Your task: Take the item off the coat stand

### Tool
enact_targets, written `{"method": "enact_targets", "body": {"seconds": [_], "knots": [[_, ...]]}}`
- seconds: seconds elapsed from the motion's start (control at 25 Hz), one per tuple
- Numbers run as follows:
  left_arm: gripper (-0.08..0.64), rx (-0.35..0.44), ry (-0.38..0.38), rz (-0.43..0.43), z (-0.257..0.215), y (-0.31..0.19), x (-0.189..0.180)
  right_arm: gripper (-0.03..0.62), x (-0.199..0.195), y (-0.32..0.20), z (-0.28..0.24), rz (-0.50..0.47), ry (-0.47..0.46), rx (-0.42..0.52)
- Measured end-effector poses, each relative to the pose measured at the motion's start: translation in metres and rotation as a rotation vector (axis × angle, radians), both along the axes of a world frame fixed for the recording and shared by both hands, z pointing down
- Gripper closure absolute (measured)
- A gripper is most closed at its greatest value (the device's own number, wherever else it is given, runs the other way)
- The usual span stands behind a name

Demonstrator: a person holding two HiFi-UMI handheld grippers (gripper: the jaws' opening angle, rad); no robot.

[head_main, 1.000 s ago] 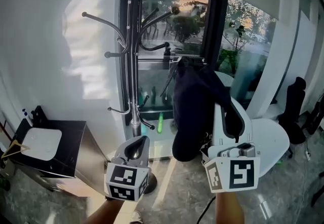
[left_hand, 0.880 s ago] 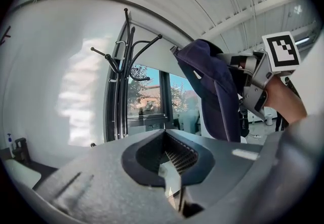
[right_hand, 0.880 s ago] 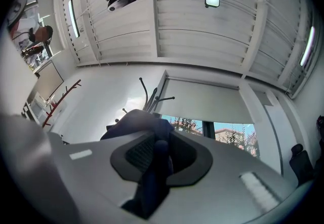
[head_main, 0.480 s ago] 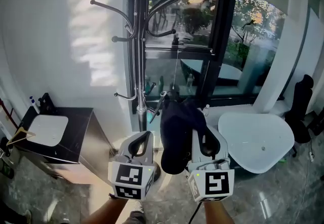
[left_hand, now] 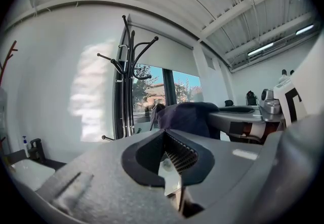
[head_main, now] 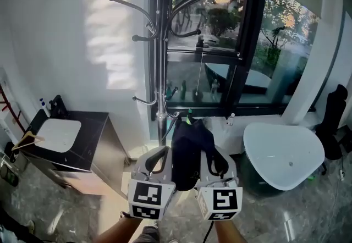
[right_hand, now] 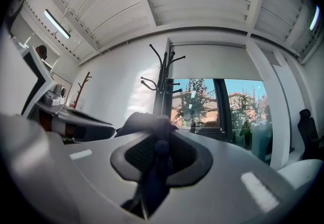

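The right tool [head_main: 212, 158] clamps the dark garment [head_main: 187, 145], off the coat stand [head_main: 161, 71] hooks; the left tool [head_main: 159, 156] is clenched, empty.

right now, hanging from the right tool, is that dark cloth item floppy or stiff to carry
Probably floppy: the dark cloth item droops in soft folds from the right tool. Likely light too: a small pinch of fabric seems to hold it.

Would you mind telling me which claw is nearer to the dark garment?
Right. The right claw grips the garment; the left claw sits just left of it.
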State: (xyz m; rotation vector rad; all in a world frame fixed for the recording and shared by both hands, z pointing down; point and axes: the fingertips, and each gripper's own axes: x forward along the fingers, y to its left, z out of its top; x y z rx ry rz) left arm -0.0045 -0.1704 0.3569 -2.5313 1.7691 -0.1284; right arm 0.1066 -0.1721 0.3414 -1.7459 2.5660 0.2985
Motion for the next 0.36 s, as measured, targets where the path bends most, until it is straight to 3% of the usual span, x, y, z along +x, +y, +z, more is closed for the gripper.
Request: {"method": "enact_targets", "body": {"seconds": [0.36], "knots": [[0.555,-0.009,0.000,0.001,0.0045,-0.0018,0.0028,0.526,0.0028,-0.0036,0.0005,0.000,-0.012,0.001]]}}
